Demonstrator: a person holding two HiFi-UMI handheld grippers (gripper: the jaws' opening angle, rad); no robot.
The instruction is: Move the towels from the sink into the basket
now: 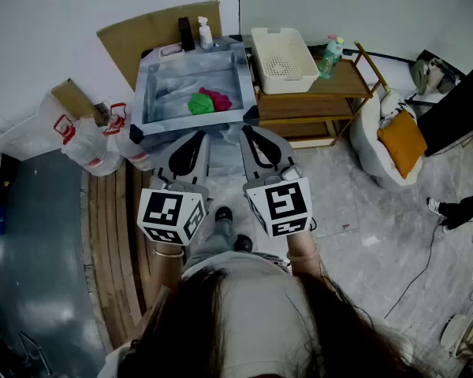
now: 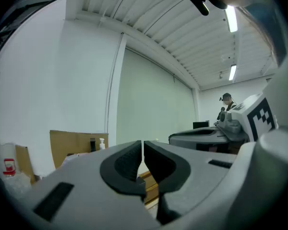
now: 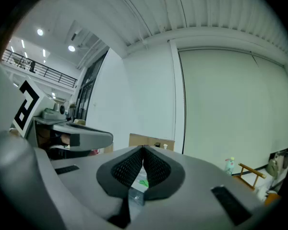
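1. Nothing has been moved yet. The green towel [image 1: 200, 103] and the pink towel [image 1: 218, 98] lie bunched and touching in the sink [image 1: 159, 81], near its front edge and a little right of the middle.
2. The basket [image 1: 282, 60] stands at the left end of the wooden tabletop [image 1: 345, 79], just beside the sink's right edge. I see only its perforated bottom, with no cloth in it.
3. My left claw [image 1: 197, 138] is clenched on nothing, its jaws all but meeting.
4. My right claw [image 1: 251, 135] is clenched tight and is empty too. The scrap of green below its jaws is the far-off towel, not something gripped.
5. Both claws are side by side, short of the sink's front edge.
6. I judge the task to be at its very start. Both towels are left to lift and carry to the basket, and each claw must release before it can take one.
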